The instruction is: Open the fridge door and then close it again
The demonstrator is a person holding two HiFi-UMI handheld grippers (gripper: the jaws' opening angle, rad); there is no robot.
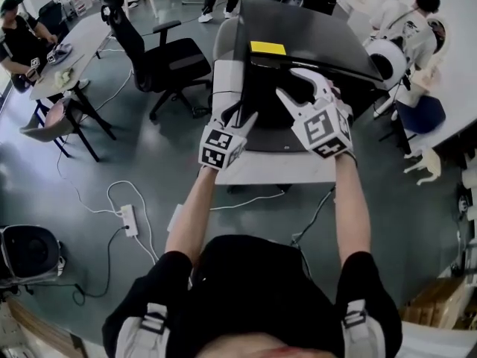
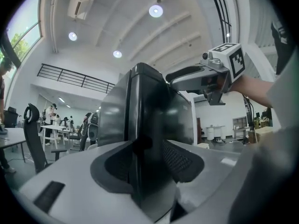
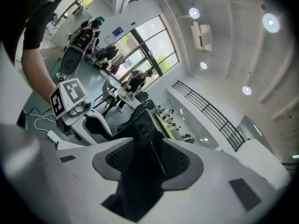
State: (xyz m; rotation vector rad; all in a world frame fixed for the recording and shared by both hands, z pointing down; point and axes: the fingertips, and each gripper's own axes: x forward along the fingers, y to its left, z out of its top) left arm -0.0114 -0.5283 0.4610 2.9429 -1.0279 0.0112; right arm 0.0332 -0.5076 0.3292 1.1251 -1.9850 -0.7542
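Now both grippers are sitting open at the black fridge [image 1: 320, 39] on the white table [image 1: 276, 168].
Left gripper [image 1: 235, 118] is straddling the door [image 2: 140, 125] edge with its jaws apart, not pinching; right gripper [image 1: 297, 88] is straddling the fridge's top front edge near the yellow sticker [image 1: 267, 48], its jaws also wide.

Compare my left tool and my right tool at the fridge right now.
Left tool sits low at the fridge's near-left edge; right tool reaches higher, at its top. Left tool is held upright; right tool is rolled sideways. Both have jaws wide apart around a fridge edge.
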